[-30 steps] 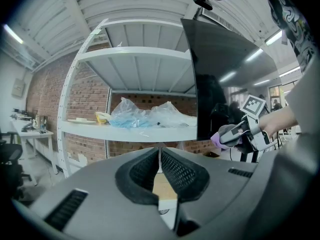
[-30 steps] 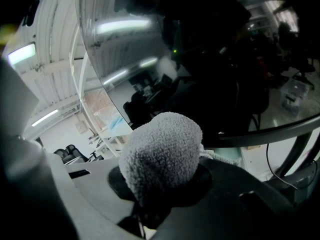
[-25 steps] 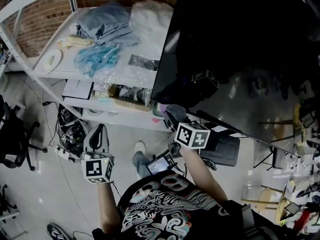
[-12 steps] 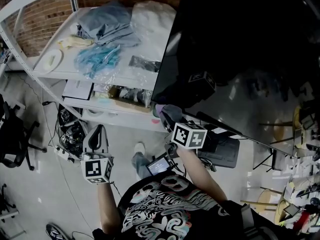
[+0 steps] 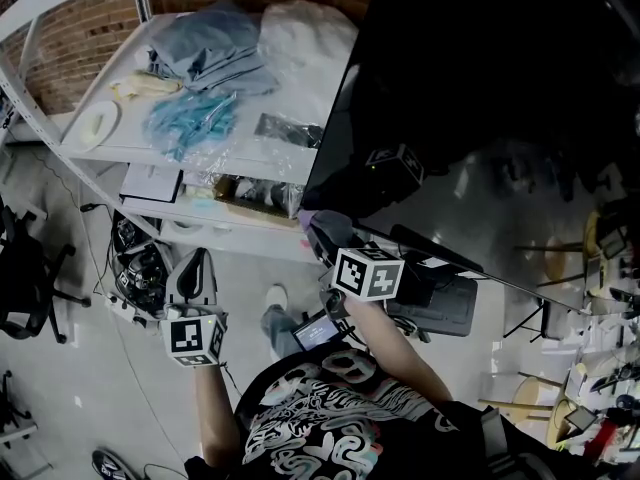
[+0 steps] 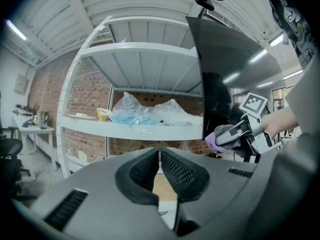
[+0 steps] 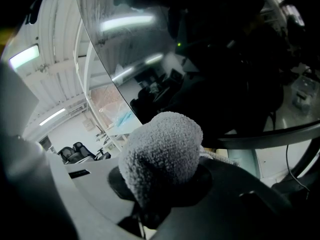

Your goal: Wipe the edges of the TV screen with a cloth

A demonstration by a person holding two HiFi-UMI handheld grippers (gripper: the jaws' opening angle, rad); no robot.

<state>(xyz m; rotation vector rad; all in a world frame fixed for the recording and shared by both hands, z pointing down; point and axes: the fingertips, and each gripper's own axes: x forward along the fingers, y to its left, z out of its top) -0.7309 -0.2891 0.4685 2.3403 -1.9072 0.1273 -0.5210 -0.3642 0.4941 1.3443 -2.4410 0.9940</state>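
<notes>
The big black TV screen (image 5: 480,98) fills the upper right of the head view. My right gripper (image 5: 325,230) is at its lower left corner, shut on a fuzzy grey-purple cloth (image 5: 312,220). In the right gripper view the cloth (image 7: 162,149) bulges out of the jaws and hides the fingertips, just below the glossy screen (image 7: 200,59) and its left edge. My left gripper (image 5: 197,260) hangs low at the left, away from the TV. Its jaws (image 6: 160,156) are shut on nothing. The left gripper view also catches the right gripper (image 6: 240,133) and the cloth (image 6: 214,143).
A white metal shelf rack (image 5: 270,158) stands left of the TV, carrying plastic bags, blue fabric (image 5: 195,118) and a plate (image 5: 100,123). Cables and gear (image 5: 145,268) lie on the floor beneath. An office chair (image 5: 25,268) is at far left, and the TV stand base (image 5: 445,303) lies under the screen.
My right gripper with the cloth has slid a little left and up along the TV's lower edge toward its lower left corner. The left gripper has stayed put.
</notes>
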